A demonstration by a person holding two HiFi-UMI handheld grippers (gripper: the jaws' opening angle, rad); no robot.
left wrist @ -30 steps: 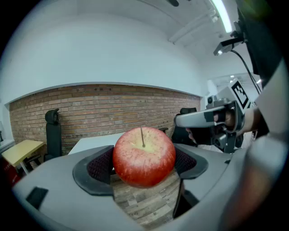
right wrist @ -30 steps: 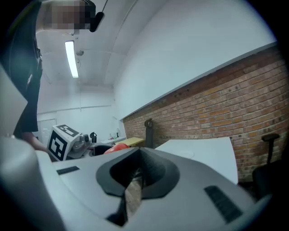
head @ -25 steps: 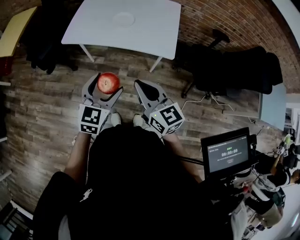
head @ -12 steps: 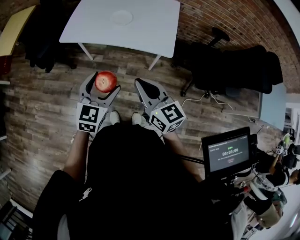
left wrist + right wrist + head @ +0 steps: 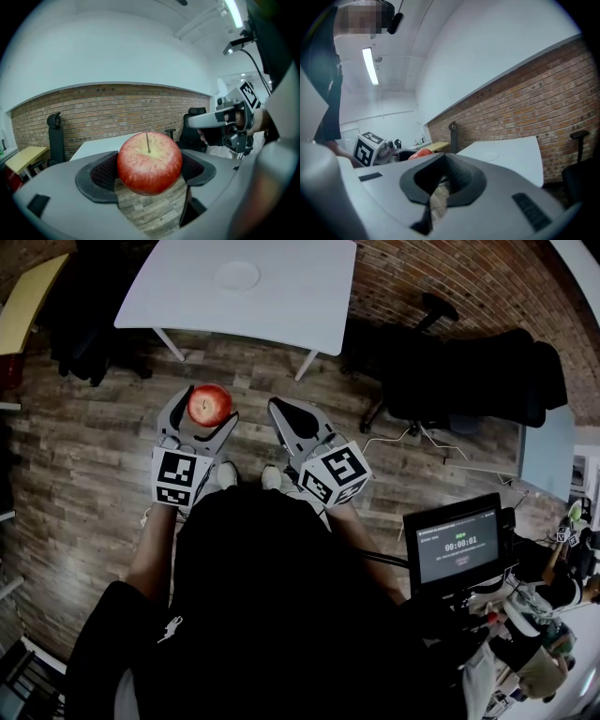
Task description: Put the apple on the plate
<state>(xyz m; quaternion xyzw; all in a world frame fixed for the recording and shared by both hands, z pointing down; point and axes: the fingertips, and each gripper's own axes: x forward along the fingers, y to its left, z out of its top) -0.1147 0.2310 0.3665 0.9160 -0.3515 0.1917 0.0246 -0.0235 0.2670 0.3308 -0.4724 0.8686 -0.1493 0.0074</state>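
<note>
We hold the red apple with its thin brown stem [image 5: 149,161] clamped between the two dark pads of the left gripper [image 5: 206,416]. It sits stem-up over the grey-brown wood plank floor [image 5: 84,456], well apart from the white rectangular counter [image 5: 300,296]. The small round white plate [image 5: 236,276] lies on that counter, near its far side. The right gripper [image 5: 298,420] has its jaws together with nothing between them, and we carry it just beside the left. We judge that the main risk is the grip itself. The apple is smooth and round and the pads only touch its flanks, so a jolt or a tilt of the gripper on the way to the counter could let it slip out and drop to the floor. The plate looks shallow and pale against the pale counter. If we misjudge its rim or open the jaws too high above it, the apple may roll off onto the counter, or even over the edge. Coming down too hard could push the plate along the surface. The black office chair [image 5: 469,381] stands to the right of the counter and could catch us if we drift that way.
</note>
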